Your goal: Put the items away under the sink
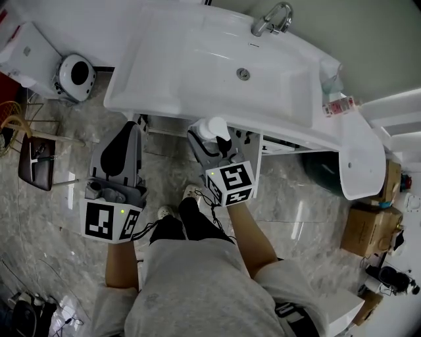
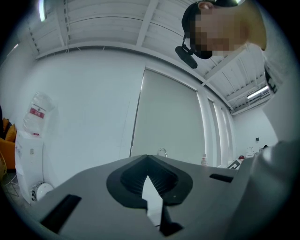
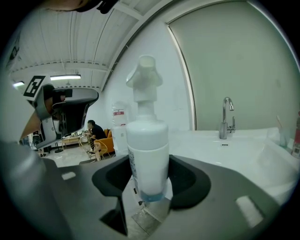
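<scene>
The long white washbasin counter spans the upper middle of the head view. Its front lip hangs right over the left gripper and the white pump bottle clamped in the right gripper. Under the lip a white upright panel stands close at centre-right with a dark round bin beyond, while grey marble floor lies open at left, up to a dark brown seat.

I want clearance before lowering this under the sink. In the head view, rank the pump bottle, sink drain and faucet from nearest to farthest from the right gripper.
1. Pump bottle, held upright between the jaws of the right gripper.
2. Sink drain, ahead in the basin.
3. Faucet, at the far rim.
</scene>
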{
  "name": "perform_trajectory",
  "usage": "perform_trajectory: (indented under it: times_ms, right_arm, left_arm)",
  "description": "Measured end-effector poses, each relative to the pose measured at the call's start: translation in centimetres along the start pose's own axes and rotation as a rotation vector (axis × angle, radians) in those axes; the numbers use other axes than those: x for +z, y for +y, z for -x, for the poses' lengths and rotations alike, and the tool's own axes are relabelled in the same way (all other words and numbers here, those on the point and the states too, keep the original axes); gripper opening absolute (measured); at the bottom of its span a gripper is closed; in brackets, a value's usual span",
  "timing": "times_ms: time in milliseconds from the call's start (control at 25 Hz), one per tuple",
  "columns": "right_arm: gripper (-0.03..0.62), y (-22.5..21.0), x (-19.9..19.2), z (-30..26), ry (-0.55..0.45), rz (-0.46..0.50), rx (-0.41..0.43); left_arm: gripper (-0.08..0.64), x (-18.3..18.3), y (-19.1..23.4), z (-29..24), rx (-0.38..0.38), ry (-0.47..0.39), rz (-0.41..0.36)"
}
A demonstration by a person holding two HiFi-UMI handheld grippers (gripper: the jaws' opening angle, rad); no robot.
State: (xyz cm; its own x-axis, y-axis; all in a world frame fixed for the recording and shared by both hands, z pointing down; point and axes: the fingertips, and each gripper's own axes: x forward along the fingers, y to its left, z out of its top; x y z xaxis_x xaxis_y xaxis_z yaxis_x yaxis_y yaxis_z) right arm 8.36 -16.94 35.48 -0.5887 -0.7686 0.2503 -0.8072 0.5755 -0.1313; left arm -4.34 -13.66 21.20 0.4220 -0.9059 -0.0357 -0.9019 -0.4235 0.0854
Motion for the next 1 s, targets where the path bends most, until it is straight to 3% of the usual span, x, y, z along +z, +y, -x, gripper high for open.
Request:
perform_trajectory:
  times_ms: [600,1000]
  right_arm:
    - [0.245,3.6,-2.7,1.7,-0.012,-0.031,-0.117]
    - [0.245,3.1,-3.8,2.7,-0.001,-0.005,-0.064]
  left_arm:
    - [0.008,-2.6,0.9,6.0,-0.093,0.068,0.021]
    - [0.008,-1.8,-1.4,5.2,-0.068,0.021,0.000]
